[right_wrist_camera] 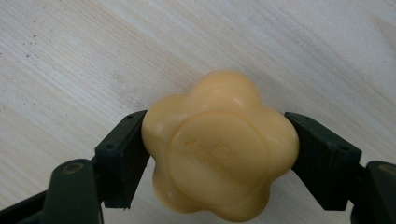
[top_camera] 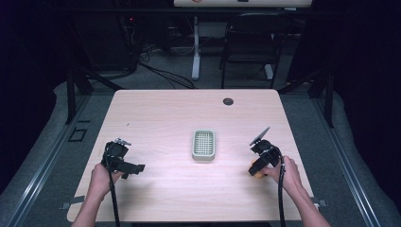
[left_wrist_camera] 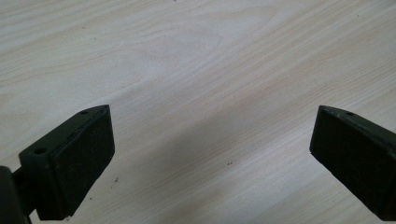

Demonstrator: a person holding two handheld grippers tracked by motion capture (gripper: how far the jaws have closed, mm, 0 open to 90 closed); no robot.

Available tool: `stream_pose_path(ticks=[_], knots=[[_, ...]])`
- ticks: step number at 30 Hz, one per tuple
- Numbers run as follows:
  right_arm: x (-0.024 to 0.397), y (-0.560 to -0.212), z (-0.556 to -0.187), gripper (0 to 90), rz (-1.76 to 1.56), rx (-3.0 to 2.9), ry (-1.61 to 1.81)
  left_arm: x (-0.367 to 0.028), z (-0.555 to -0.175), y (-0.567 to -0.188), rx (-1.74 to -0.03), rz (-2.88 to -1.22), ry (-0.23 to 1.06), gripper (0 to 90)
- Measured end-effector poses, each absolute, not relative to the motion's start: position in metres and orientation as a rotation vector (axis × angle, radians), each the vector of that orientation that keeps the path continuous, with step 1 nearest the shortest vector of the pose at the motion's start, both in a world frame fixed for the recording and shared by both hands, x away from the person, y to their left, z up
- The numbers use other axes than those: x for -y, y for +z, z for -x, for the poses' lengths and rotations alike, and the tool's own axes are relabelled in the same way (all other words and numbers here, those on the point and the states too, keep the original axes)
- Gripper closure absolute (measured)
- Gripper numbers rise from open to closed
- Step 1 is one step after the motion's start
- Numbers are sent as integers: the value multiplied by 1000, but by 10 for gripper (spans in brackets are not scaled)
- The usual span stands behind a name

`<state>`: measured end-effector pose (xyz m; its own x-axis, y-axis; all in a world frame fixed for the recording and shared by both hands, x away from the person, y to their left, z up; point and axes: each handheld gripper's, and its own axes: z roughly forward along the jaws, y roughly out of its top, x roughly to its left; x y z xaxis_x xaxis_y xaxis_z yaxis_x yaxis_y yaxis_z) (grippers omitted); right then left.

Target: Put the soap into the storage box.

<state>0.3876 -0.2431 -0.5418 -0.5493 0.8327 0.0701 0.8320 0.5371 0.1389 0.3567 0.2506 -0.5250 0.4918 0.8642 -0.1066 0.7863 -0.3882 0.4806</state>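
Your right gripper [right_wrist_camera: 219, 154] is clamped on the yellow flower-shaped soap [right_wrist_camera: 219, 147], one pad on either side of it; in the high view that soap [top_camera: 257, 173] sits at the lower right of the frame, low over the table [top_camera: 165, 123] by your right hand [top_camera: 283, 172]. Your left gripper [left_wrist_camera: 210, 154] stands wide open over bare wood with nothing between its jaws, at the lower left of the high view [top_camera: 124, 163]. The likely goal is the grey soap dish [top_camera: 204, 144] at the centre of the frame, well apart from the soap. The main risk is the grip itself: the pads meet rounded, smooth lobes, so the bar could twist or squirt out if you swing fast or tilt the gripper. Ease off too high over the dish and the soap may bounce off the slotted insert or nudge the light dish across the table.
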Motion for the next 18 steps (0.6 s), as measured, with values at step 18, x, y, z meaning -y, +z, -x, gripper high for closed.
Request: stream_pose_path(ticks=[18], knots=[[243,-545,-387,244,-1502,-2746,278,-249,-357,-526,-1357,-2276,212,0]])
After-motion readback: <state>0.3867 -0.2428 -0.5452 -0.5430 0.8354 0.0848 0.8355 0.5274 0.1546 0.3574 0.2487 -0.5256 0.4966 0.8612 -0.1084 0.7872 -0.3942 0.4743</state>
